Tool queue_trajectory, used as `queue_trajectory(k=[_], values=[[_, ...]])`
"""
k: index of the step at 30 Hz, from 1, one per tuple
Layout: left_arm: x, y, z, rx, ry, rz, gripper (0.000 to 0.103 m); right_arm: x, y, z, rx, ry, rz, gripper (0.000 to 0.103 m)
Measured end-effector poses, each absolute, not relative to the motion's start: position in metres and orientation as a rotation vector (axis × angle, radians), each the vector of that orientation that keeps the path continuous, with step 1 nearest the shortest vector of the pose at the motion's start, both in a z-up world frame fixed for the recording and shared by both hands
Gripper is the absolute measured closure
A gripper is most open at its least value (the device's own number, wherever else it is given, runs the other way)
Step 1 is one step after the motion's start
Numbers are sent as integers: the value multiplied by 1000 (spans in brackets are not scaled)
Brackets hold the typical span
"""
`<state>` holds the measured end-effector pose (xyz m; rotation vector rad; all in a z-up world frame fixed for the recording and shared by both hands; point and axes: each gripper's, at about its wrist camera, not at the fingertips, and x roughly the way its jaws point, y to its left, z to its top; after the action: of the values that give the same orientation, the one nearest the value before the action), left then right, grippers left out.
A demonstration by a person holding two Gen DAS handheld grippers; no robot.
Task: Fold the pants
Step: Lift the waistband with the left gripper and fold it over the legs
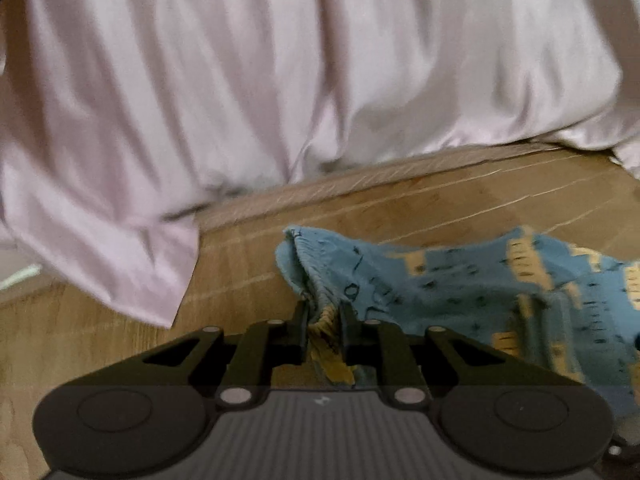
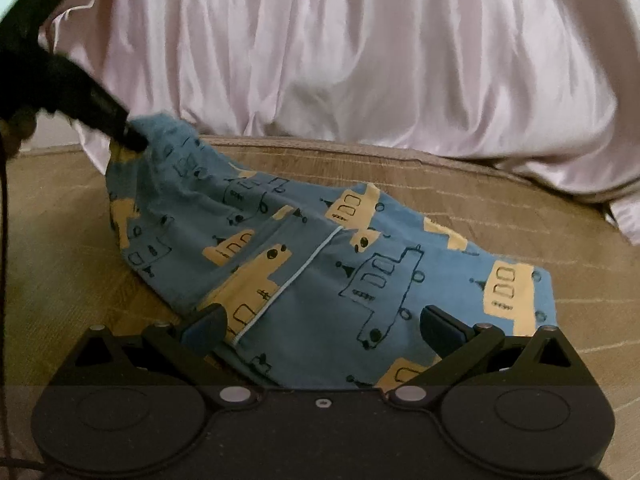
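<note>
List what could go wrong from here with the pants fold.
1. The left gripper pinches only a bunched edge of the pants; that cloth could slip out if pulled.
2. The right gripper is open over the pants, so that end lies unheld and may drag or crease.
3. The pale sheet hangs close behind and could snag.

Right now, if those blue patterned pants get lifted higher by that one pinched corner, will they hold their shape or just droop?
Probably droop: the pants already sag in soft folds from the corner pinched by the left gripper down to the mat. They look thin and light, so they should lift easily. The open right gripper supports nothing, so the free end will likely drag.
</note>
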<state>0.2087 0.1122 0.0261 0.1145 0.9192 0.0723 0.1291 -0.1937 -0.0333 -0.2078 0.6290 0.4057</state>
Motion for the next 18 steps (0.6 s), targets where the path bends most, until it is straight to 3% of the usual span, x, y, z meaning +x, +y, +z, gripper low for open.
queue_trajectory(k=[18], values=[[176, -7, 93, 282, 787, -210, 87, 140, -287, 13, -280, 652, 201, 1]])
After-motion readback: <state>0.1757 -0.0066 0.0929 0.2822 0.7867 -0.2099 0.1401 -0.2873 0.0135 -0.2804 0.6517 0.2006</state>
